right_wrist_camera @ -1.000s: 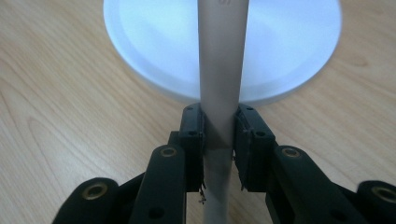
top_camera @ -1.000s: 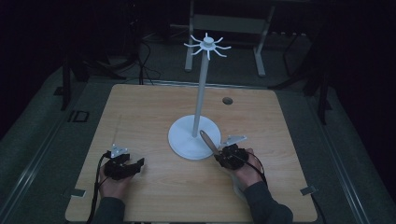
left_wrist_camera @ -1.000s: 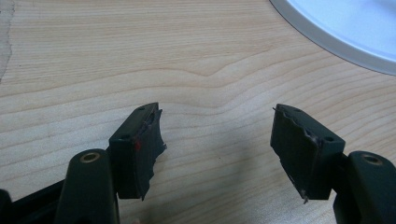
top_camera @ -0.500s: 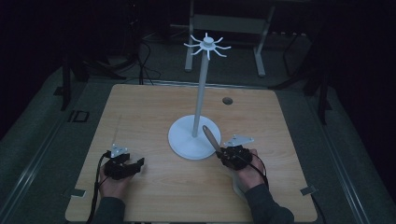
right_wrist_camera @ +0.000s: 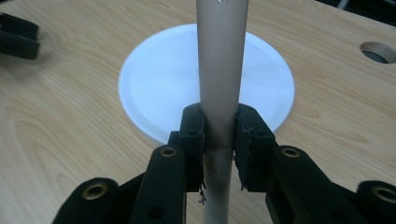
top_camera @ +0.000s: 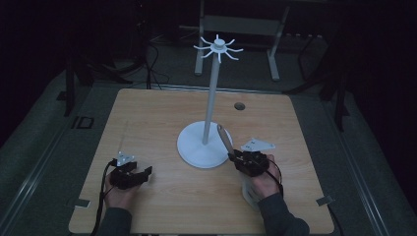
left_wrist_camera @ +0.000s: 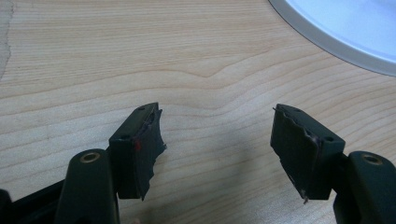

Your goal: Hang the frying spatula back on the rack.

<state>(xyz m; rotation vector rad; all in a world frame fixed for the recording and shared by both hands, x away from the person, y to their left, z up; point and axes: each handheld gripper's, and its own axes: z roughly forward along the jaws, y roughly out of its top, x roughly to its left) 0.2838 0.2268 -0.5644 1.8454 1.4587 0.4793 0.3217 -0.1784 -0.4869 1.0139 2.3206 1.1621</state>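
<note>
A white stand (top_camera: 211, 98) with a ring of hooks (top_camera: 218, 47) on top rises from a round white base (top_camera: 196, 147) in the middle of the wooden table (top_camera: 147, 113). My right gripper (top_camera: 231, 156) is just right of the base, shut on a beige round stick (top_camera: 223, 135) that slants up and away from it. In the right gripper view both pads clamp the stick (right_wrist_camera: 219, 70) in front of the base (right_wrist_camera: 159, 84). My left gripper (top_camera: 147, 171) rests at the front left, open, with bare wood between its jaws (left_wrist_camera: 217, 121).
A round cable hole (top_camera: 239, 105) lies in the table behind the stand, to its right. A metal frame (top_camera: 236, 24) stands on the floor beyond the table. The base's rim (left_wrist_camera: 345, 23) lies ahead and right of the left gripper.
The right hand has shifted a little to the right with the stick, and the stick's tip stands higher. The left hand has not moved.
</note>
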